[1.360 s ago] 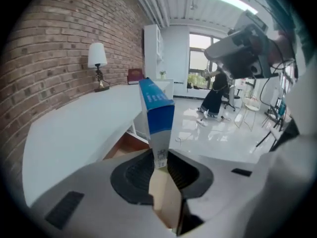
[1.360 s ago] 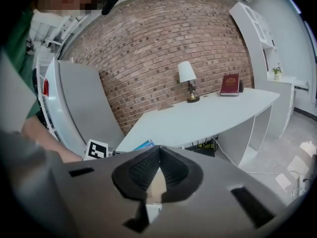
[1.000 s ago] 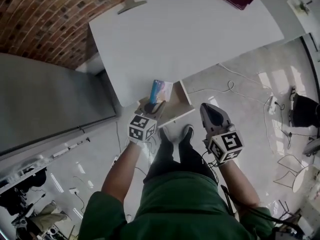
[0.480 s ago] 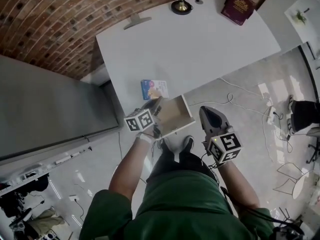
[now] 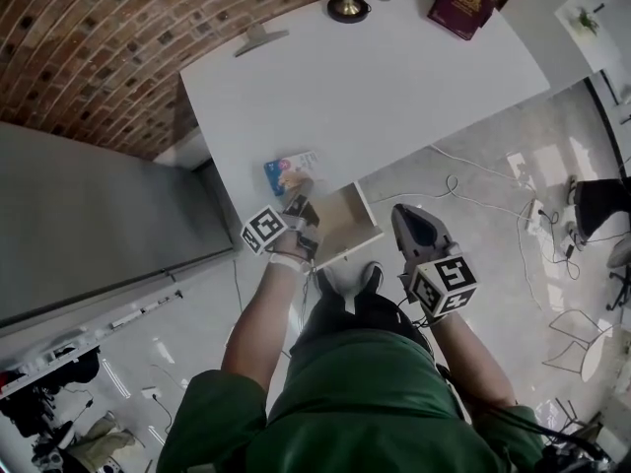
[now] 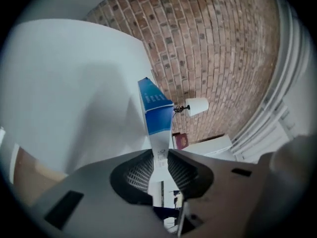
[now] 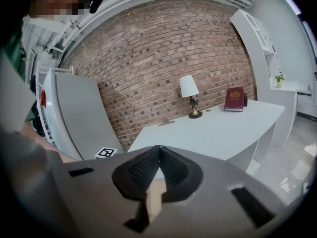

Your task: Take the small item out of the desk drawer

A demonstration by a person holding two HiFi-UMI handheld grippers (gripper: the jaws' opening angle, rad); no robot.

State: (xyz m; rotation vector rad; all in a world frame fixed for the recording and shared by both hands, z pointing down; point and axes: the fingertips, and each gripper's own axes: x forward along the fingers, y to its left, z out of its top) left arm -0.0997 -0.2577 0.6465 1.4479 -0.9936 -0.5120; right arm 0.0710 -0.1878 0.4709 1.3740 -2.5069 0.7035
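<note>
White tabletop [image 5: 394,87] stands against a brick wall [image 5: 89,37], seen from above in the head view. A lamp [image 5: 347,4] and a dark red book [image 5: 460,4] sit at its far edge, toward 12 and 1 o'clock. At the near edge a wooden drawer [image 5: 347,223] is pulled open over the pale floor [image 5: 473,166].

The left gripper [image 5: 299,189] reaches toward 1 o'clock, at 10 o'clock from the drawer. Its jaws are narrow and clamp a small flat packet [image 5: 291,170]. The packet is outside the drawer, over the near edge of the tabletop. Whether it touches the surface cannot be told.

In the head view the packet shows its broad printed face, mostly blue. The left gripper view shows the packet [image 6: 156,113] only as a thin strip, edge-on. Its long axis runs from the left gripper [image 6: 159,155] at 6 o'clock up toward 12 o'clock. The white end is pinched between the jaws and the blue end points away, toward the wall.

The right gripper [image 5: 402,213] is at 3 o'clock from the drawer, over the floor. The right gripper view shows this gripper [image 7: 158,148] with its jaws closed together on nothing. That view also gives the lamp [image 7: 188,90] and book [image 7: 235,99] upright from the side, which the overhead view does not.
</note>
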